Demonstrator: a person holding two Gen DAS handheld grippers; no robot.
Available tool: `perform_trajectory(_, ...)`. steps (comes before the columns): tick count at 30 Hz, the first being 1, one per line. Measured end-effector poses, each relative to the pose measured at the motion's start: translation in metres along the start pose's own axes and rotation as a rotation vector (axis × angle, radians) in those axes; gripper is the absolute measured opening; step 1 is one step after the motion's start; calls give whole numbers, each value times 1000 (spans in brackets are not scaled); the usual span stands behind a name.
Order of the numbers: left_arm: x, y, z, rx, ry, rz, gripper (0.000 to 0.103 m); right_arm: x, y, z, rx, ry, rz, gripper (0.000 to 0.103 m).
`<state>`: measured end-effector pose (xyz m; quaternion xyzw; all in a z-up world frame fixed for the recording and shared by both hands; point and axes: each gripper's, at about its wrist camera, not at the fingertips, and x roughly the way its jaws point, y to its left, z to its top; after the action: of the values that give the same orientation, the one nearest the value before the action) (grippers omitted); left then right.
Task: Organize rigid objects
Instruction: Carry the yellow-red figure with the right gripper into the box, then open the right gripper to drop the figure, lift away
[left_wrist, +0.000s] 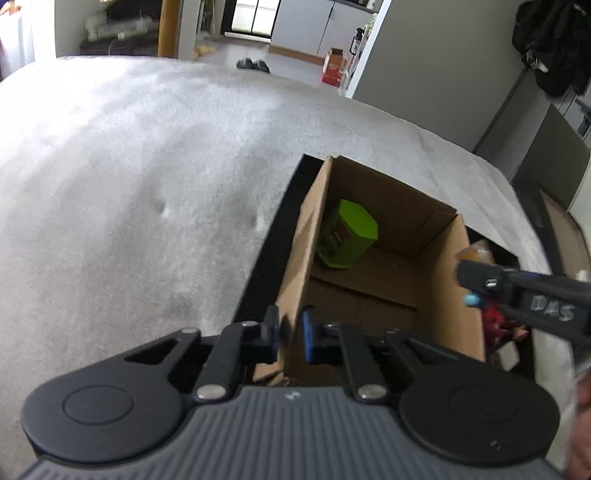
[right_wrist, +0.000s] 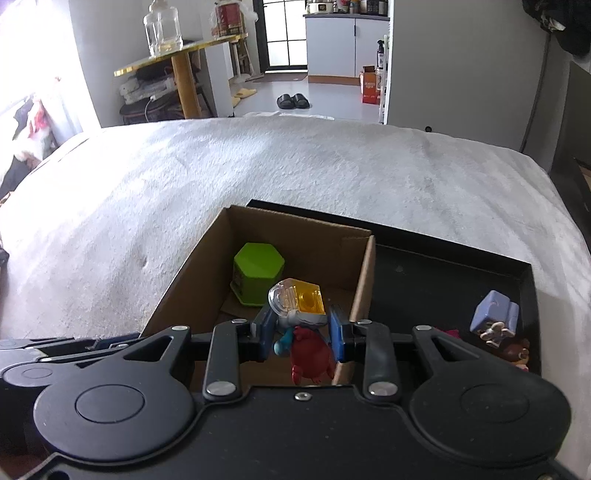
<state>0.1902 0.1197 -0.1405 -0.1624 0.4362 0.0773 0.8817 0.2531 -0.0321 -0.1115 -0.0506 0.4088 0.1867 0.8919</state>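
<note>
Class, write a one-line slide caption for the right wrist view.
Right gripper carries a red-and-yellow toy over a cardboard box holding a green hexagonal container.

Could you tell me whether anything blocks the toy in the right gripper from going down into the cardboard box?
Nothing visible does. The right gripper holds the toy over the open cardboard box. The green container sits at the far left inside, leaving bare floor. The left gripper pinches the box's near wall, clear of the opening.

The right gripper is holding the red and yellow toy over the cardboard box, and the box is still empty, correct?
Not empty. The right wrist view shows a green hexagonal container already inside the cardboard box. The rest holds: the right gripper grips the red and yellow toy over the box.
</note>
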Motion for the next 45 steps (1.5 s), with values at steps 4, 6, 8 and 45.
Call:
perform_trajectory(4, 0, -3, -3, 26, -6, 1, 11, 10, 7, 3, -14, 9, -16, 30)
perform_trajectory(6, 2, 0, -3, 10, 2, -19, 11, 14, 10, 5, -22, 12, -20, 30)
perform_trajectory(8, 2, 1, -4, 7, 2, -28, 11, 19, 13, 7, -36, 15, -25, 30)
perform_trajectory(45, -16, -10, 4, 6, -33, 101, 35, -16, -43, -10, -35, -33, -64, 72)
